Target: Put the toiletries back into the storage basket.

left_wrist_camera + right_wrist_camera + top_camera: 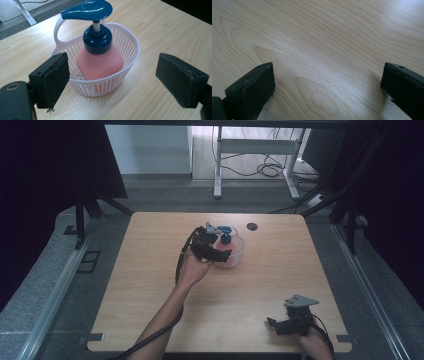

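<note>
Near the table's front right corner our right gripper [286, 324] rests idle, jaws wide apart over bare wood. Farther in, toward the back edge's middle, our left gripper [112, 82] hovers with jaws spread, holding nothing, just before the white basket [130, 53]. Inside it the pink pump bottle [100, 62] stands upright, nozzle pointing left in the left gripper view. We judge the grasp remains undone.

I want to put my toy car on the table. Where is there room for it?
Plenty of bare wood lies between the white basket and the right hand-held gripper, and along the table's left side. The far right corner past the small round hole is bare too. It is crowded around the basket, where the left hand-held gripper sits open beside the pink soap bottle.
</note>
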Action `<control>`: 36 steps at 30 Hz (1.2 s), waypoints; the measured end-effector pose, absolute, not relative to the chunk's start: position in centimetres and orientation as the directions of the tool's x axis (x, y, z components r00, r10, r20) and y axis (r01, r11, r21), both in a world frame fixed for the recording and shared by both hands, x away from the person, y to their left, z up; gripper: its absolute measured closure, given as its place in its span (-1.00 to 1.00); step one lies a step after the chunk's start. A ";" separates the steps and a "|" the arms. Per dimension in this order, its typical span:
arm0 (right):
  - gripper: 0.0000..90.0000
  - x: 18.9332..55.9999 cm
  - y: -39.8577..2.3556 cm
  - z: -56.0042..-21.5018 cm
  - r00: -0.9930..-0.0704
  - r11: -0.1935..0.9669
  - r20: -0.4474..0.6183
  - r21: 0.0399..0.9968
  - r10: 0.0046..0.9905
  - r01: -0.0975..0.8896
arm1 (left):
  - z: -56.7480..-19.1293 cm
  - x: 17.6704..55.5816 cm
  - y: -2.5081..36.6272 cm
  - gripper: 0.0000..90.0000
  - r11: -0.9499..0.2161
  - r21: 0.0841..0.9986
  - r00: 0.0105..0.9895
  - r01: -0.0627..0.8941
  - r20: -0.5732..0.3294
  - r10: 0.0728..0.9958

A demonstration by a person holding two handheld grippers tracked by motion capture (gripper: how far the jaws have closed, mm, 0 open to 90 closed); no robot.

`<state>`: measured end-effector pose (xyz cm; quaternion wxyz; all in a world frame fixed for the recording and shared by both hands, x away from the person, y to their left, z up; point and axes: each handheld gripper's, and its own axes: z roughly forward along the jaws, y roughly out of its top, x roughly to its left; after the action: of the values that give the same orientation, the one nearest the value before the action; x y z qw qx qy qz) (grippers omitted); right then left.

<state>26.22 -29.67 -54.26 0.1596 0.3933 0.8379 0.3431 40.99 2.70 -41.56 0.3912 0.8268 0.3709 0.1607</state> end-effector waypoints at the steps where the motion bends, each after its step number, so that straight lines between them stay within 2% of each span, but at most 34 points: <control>1: -1.00 26.2 -29.7 -54.3 -0.640 0.456 0.002 0.700 0.769 0.550 | -41.5 40.9 2.7 -0.74 -0.418 0.767 0.674 0.487 -0.026 0.738; 36: -1.00 26.2 -29.7 -54.3 -0.639 0.455 0.002 0.700 0.769 0.550 | -41.6 37.5 4.9 -0.74 -0.425 0.777 0.699 0.465 -0.029 0.714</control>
<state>26.18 -29.65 -54.26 0.1599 0.3937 0.8379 0.3426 37.54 4.86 -41.60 0.4017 0.8296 0.3554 0.1548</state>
